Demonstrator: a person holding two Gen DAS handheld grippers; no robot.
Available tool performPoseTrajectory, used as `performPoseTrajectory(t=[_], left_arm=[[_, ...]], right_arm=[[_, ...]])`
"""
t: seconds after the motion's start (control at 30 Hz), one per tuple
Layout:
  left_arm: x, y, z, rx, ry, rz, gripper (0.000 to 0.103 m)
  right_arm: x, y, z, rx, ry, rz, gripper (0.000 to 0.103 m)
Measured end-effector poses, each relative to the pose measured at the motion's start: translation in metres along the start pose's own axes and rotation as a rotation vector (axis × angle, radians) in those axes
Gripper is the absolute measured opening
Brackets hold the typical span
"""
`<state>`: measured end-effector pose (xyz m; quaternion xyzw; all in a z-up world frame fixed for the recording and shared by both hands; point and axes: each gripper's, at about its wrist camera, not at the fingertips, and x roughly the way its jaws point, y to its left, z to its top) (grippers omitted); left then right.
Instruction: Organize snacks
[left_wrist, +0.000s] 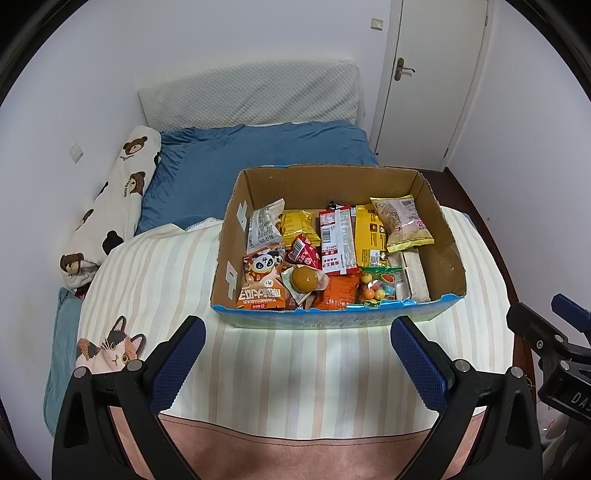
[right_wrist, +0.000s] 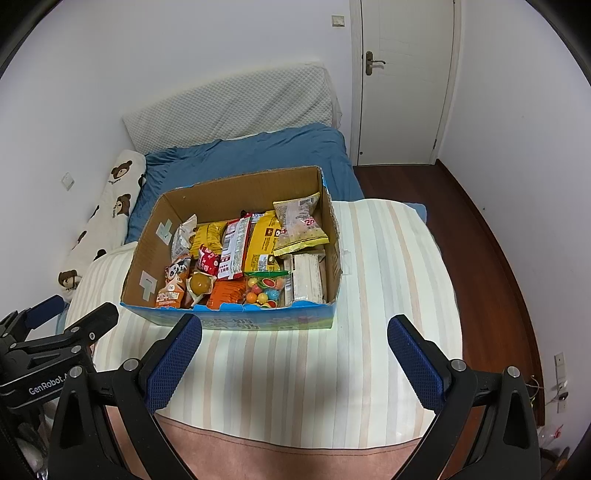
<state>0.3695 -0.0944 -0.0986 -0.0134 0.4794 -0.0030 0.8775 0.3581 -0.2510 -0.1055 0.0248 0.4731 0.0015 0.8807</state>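
Looking ahead of my left gripper (left_wrist: 297, 354), I see the cardboard box (left_wrist: 448, 254) full of snacks on the bed (left_wrist: 258, 369), just beyond the fingertips. I fear the packets overlap, so a grasp on the panda packet (left_wrist: 262, 280) may drag its neighbours. Both grippers hover low before the box; the right gripper (right_wrist: 293, 352) too has jaws wide apart, holding nothing.
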Motion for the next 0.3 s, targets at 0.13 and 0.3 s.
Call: performPoseTrajectory(t=[0.13, 0.3], left_arm=[[-0.0004, 0.001, 0.0001, -0.005, 0.002, -0.004, 0.103], [-0.0025, 0.0012, 0.0004, -0.009, -0.011, 0.004, 0.103]], right_arm=[[0.0001, -0.0003, 0.0003, -0.001, 0.0, 0.0, 0.103], [-0.0019, 0.0001, -0.0002, -0.004, 0.0, -0.001, 0.103]])
